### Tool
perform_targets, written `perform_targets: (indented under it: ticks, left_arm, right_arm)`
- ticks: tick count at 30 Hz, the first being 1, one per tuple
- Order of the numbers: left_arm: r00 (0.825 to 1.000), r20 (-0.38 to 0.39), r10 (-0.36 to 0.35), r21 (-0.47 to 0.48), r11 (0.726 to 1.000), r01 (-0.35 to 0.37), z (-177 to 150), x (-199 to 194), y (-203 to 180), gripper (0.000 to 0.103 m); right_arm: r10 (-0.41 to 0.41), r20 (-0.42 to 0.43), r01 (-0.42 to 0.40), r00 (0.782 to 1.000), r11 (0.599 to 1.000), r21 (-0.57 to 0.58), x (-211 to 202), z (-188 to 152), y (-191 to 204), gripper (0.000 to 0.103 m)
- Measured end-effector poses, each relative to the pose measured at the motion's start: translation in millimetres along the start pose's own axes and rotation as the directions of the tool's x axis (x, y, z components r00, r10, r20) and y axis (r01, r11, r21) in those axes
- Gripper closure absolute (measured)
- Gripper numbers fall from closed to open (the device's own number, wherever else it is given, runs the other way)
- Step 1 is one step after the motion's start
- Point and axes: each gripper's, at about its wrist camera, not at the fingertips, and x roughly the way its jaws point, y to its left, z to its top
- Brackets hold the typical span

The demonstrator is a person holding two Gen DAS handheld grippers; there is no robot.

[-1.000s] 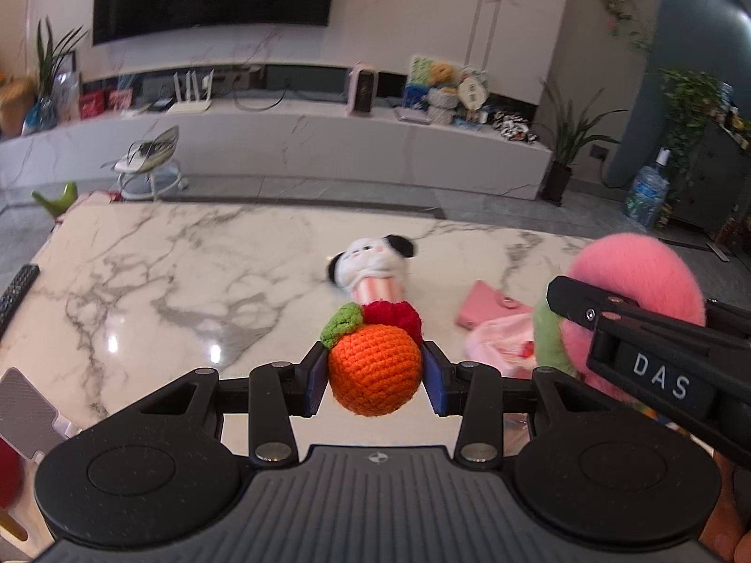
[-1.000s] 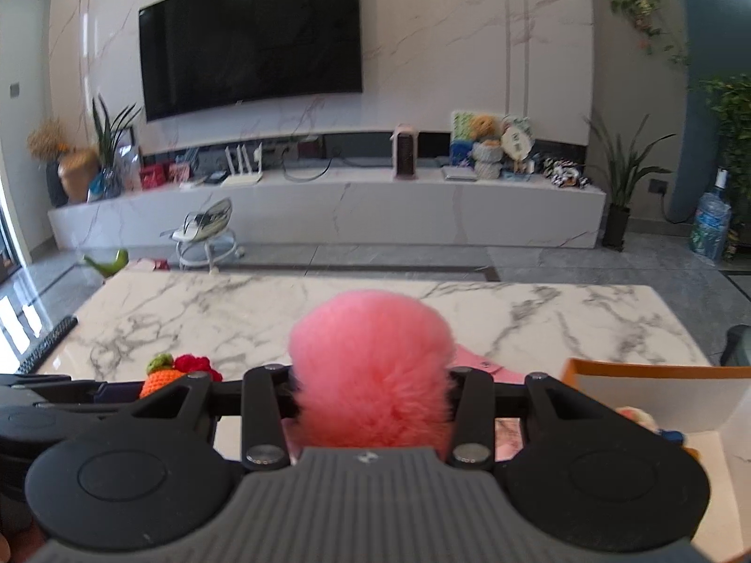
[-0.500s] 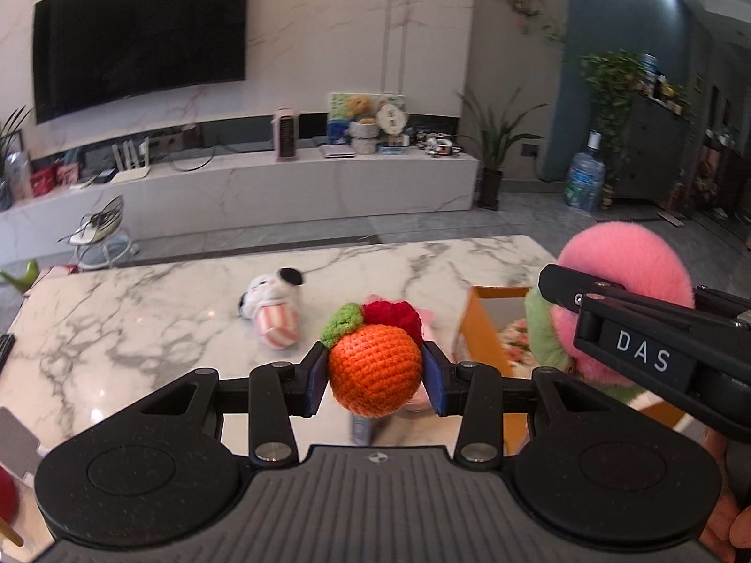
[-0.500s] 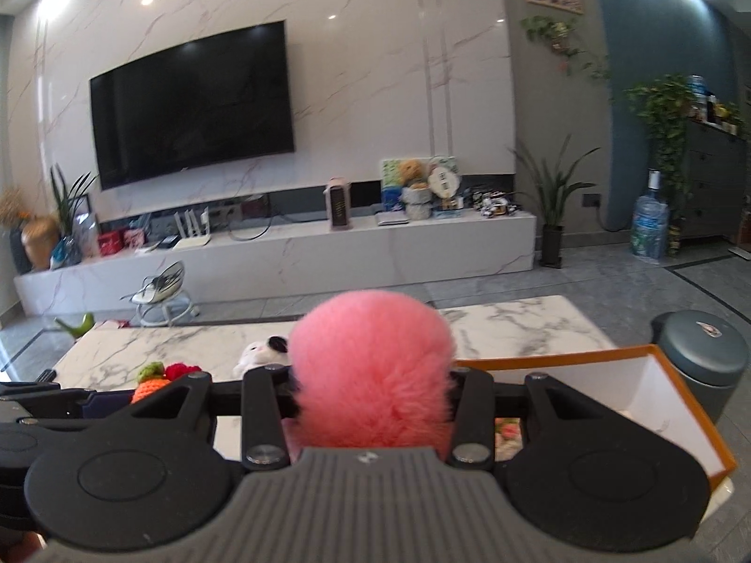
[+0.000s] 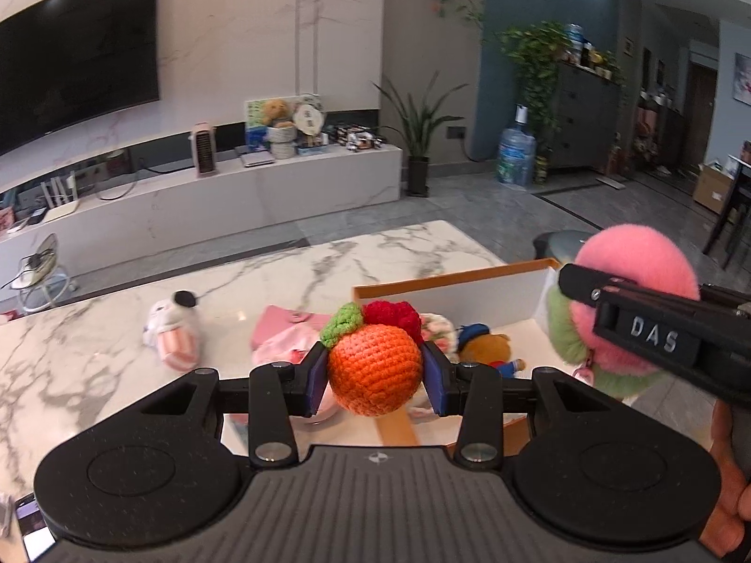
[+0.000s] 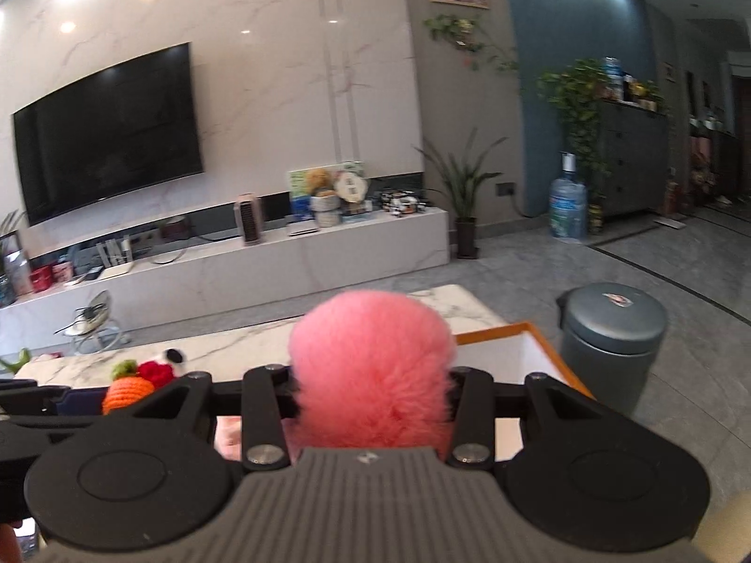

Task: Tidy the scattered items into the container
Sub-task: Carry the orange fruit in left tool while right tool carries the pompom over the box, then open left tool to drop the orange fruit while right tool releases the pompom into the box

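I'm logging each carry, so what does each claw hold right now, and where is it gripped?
The left claw grips the orange crochet fruit across its round sides. The right claw grips the pink fluffy ball across its lower sides.

Orange-rimmed white cardboard box (image 5: 493, 298) at the right end of the white marble table (image 5: 94, 352); brown plush bear (image 5: 486, 349) inside. Pink fabric pouch (image 5: 286, 328) just left of box; striped panda plush (image 5: 173, 335) further left.
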Motion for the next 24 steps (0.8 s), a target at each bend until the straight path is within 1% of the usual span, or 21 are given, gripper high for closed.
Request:
perform_targets:
  ticks: [6,10,13,16,20,24]
  left_arm:
    - [0.999,-0.039,-0.036,0.024,0.999,0.037,7,32,-14,0.055]
    - [0.995,-0.071,-0.071,0.051,0.996,0.074,10,56,-26,0.055]
    - [0.992,-0.094,-0.089,0.088,0.991,0.098,11,77,-36,0.055]
    - [0.987,-0.128,-0.102,0.115,0.986,0.117,11,98,-46,0.055]
    - [0.976,-0.179,-0.126,0.135,0.979,0.151,8,127,-55,0.055]
    - [0.965,-0.226,-0.132,0.169,0.970,0.173,0,150,-66,0.055]
  right_arm:
    - [-0.056,-0.033,0.058,0.998,0.997,0.056,23,6,-38,0.059]
    - [-0.058,-0.067,0.063,0.996,0.996,0.071,45,6,-53,0.059]
    - [-0.047,-0.111,0.058,0.993,0.994,0.096,66,4,-66,0.059]
    - [-0.052,-0.161,0.071,0.986,0.991,0.115,91,0,-75,0.059]
    - [-0.062,-0.220,0.091,0.974,0.988,0.124,118,-10,-86,0.059]
    - [-0.065,-0.276,0.106,0.959,0.985,0.136,143,-25,-95,0.059]
